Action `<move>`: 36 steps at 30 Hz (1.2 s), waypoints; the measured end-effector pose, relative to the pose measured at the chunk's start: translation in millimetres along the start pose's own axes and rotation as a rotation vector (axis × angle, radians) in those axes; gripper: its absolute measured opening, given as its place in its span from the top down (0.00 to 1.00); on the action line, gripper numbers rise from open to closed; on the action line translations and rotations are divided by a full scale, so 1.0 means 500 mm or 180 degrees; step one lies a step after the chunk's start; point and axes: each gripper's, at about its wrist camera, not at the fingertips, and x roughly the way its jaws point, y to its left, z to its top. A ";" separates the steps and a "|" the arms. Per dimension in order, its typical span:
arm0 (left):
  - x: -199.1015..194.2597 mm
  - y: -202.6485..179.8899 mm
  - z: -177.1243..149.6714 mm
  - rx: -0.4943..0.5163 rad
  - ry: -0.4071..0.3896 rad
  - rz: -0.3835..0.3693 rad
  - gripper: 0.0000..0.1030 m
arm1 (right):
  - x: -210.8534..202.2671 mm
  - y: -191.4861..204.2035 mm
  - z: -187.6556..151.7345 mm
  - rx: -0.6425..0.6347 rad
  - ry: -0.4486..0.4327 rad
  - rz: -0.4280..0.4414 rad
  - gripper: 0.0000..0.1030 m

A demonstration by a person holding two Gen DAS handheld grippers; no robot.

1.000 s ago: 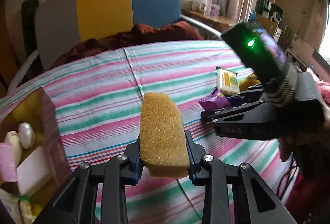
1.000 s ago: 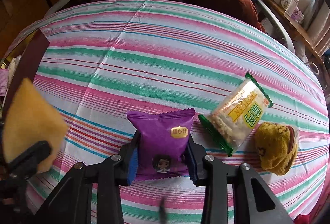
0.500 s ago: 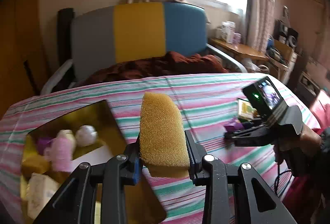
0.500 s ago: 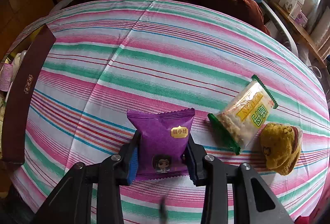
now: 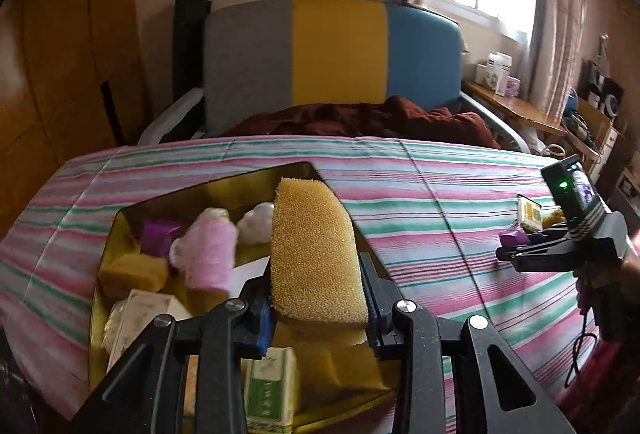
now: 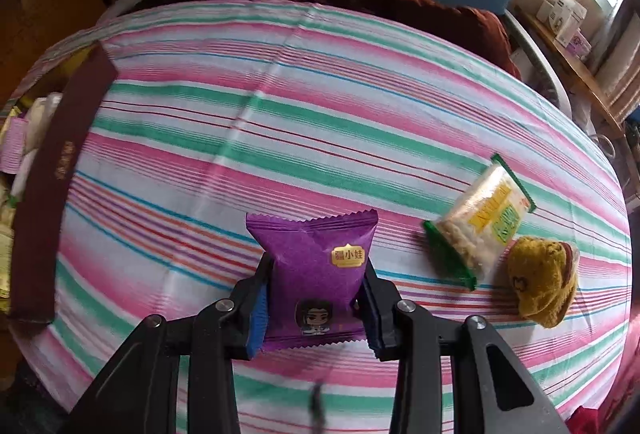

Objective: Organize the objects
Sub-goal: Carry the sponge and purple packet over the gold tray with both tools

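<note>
My left gripper (image 5: 318, 298) is shut on a yellow sponge (image 5: 314, 250) and holds it above a gold-lined box (image 5: 120, 218). Inside the box lie a pink fuzzy roll (image 5: 208, 254), a purple packet (image 5: 158, 236), white round things, another sponge and small cartons. My right gripper (image 6: 316, 298) is shut on a purple snack packet (image 6: 316, 266), lifted just above the striped tablecloth (image 6: 280, 106). In the left wrist view the right gripper (image 5: 508, 254) shows at the far right, held by a hand.
A green-edged rice cracker packet (image 6: 480, 218) and a brown-yellow plush toy (image 6: 544, 278) lie on the cloth right of my right gripper. The box's dark red wall (image 6: 56, 170) stands at the cloth's left edge. A grey, yellow and blue chair (image 5: 336, 54) sits behind the table.
My left gripper has swung left with the sponge, from over the bare cloth to above the box. My right gripper has shifted slightly with the purple packet still in its grip.
</note>
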 end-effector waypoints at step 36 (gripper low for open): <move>-0.043 0.207 -0.038 -0.0985 -0.0011 -0.0513 0.66 | -0.159 0.407 -0.016 -0.0456 -0.0699 0.1165 0.62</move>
